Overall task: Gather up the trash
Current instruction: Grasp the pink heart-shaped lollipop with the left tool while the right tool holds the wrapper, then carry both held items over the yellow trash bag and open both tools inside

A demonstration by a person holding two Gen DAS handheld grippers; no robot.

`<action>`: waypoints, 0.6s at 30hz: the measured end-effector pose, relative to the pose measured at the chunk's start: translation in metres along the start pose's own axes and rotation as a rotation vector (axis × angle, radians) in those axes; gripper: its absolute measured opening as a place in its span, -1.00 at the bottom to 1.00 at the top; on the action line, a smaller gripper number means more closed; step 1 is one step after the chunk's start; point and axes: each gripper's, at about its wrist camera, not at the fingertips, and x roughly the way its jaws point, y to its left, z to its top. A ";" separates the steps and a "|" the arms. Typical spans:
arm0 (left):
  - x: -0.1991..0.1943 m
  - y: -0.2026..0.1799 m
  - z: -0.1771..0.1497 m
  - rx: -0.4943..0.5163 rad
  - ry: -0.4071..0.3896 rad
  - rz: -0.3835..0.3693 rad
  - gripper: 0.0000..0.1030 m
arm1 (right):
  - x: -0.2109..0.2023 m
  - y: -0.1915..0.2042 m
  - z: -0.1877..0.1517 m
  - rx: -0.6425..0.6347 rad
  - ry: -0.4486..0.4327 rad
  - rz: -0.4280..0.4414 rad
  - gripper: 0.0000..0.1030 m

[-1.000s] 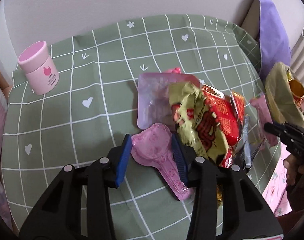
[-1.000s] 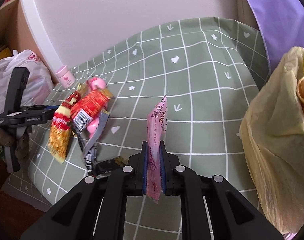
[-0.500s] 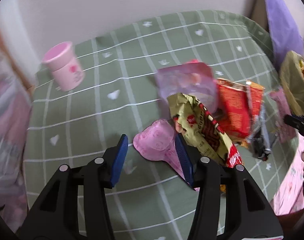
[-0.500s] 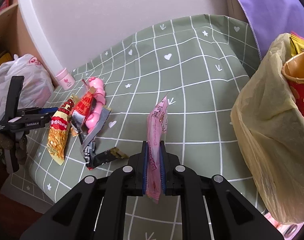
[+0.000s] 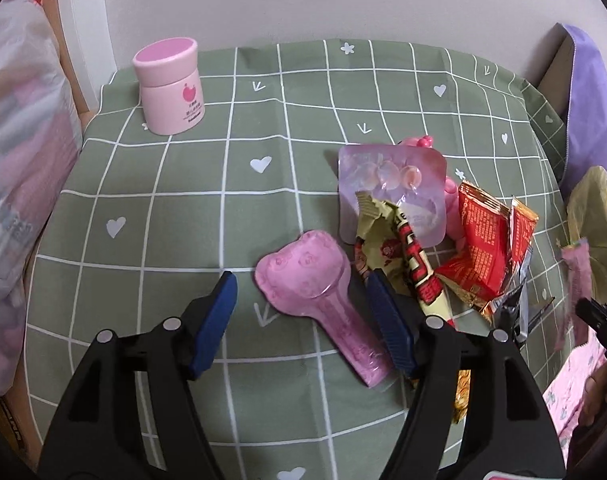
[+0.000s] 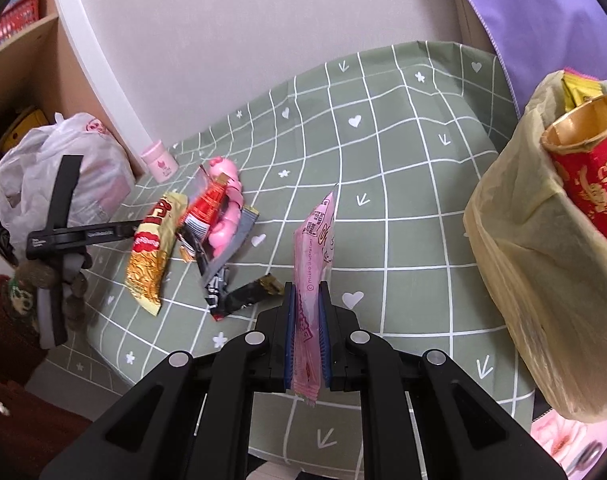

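A pink moulded plastic piece (image 5: pixel 303 276) lies on the green checked cloth (image 5: pixel 207 208) between the pads of my left gripper (image 5: pixel 301 280). Its jaws are opening, and the left pad stands clear of the piece. Beside it sits a trash pile: a yellow noodle wrapper (image 5: pixel 399 248), a red wrapper (image 5: pixel 487 240) and a clear blister pack (image 5: pixel 391 184). My right gripper (image 6: pixel 306 292) is shut on a pink wrapper (image 6: pixel 315 240) held upright above the cloth. A yellow trash bag (image 6: pixel 523 240) with a red cup (image 6: pixel 587 168) inside stands to its right.
A pink jar (image 5: pixel 169 84) stands at the cloth's far left corner. A white plastic bag (image 6: pixel 63 168) sits off the table beside a shelf. Purple fabric (image 5: pixel 591 100) hangs at the far right. A black wrapper (image 6: pixel 243 296) lies near the table's front edge.
The left jaws have spread apart from the pink plastic piece, and that view has swung so the jar sits closer. The right gripper has carried the pink wrapper nearer the yellow bag.
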 end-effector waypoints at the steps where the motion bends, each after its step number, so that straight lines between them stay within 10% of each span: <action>1: 0.002 0.000 0.001 -0.014 0.005 -0.002 0.04 | -0.002 0.002 0.000 -0.006 -0.002 -0.001 -0.77; 8: -0.004 -0.001 0.005 -0.062 -0.010 -0.009 -0.16 | -0.015 0.009 -0.006 -0.049 -0.010 -0.030 -0.77; 18: -0.099 -0.064 0.026 0.120 -0.308 0.032 -0.16 | -0.058 0.001 0.000 -0.061 -0.101 -0.074 -0.77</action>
